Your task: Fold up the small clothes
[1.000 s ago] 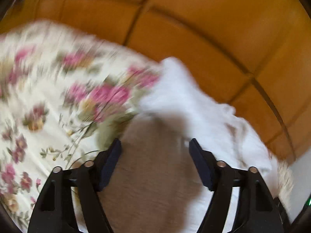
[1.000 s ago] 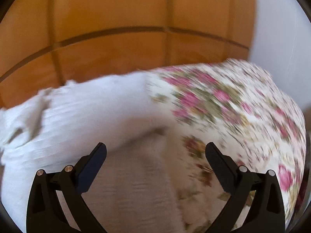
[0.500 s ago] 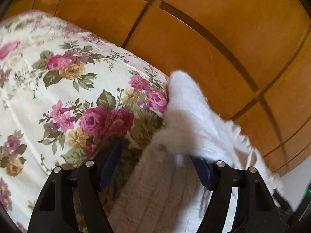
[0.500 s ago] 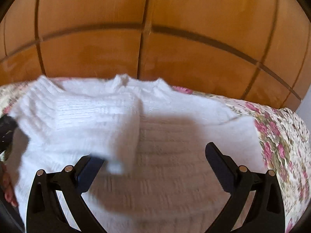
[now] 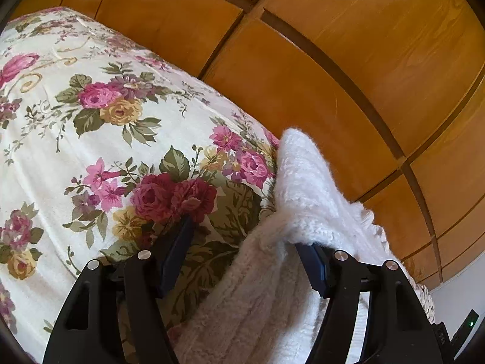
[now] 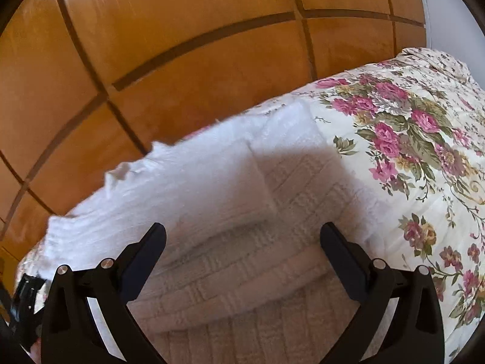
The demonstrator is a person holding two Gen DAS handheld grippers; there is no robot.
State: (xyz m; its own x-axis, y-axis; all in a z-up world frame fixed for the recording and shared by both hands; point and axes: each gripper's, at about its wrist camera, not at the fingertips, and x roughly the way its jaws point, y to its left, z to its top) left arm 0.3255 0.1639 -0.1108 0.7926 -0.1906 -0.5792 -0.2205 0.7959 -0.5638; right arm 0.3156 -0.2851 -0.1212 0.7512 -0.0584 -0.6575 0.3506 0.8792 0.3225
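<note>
Jaws of both grippers standing apart, gripping nothing: left gripper [image 5: 242,261] hovering over sweater's edge, right gripper [image 6: 242,257] over its middle. White knit sweater [image 6: 197,188] lying on floral bedspread [image 5: 91,139], sleeve seemingly folded inward, probably awaiting next fold.

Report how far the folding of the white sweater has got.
Done: one side of the white sweater is folded over its body on the floral bedspread. In hand: nothing; the left tool and right tool are both open above it. Left: the remaining folds.
</note>
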